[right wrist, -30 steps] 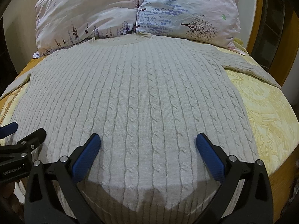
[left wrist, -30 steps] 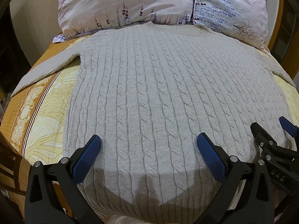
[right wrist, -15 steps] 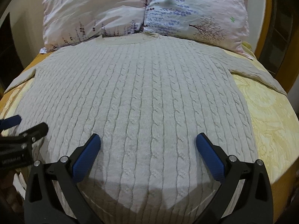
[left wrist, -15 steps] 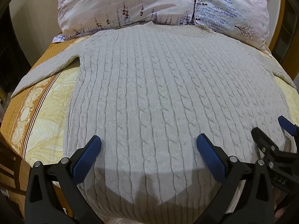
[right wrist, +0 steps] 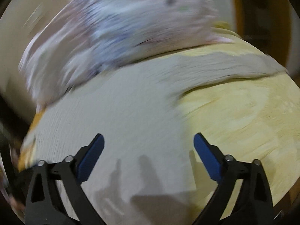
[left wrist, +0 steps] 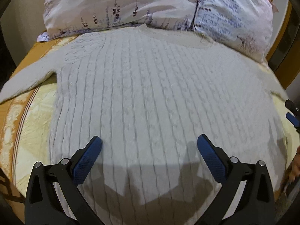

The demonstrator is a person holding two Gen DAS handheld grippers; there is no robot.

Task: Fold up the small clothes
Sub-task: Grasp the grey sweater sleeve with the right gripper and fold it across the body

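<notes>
A pale grey cable-knit sweater lies flat on the bed, neck toward the pillows, sleeves spread to both sides. My left gripper is open and empty, hovering over the sweater's lower body. My right gripper is open and empty over the sweater's right side, near its right sleeve; that view is heavily blurred. The right gripper's fingertips show at the right edge of the left wrist view.
Two floral pillows lie at the head of the bed. A yellow patterned bedsheet covers the bed, with an orange border at the left edge. A wooden bed frame rises at the right.
My right gripper has swung quickly to the right, toward the sweater's right edge and sleeve. My left gripper has moved forward a little over the sweater. Both stay open.
</notes>
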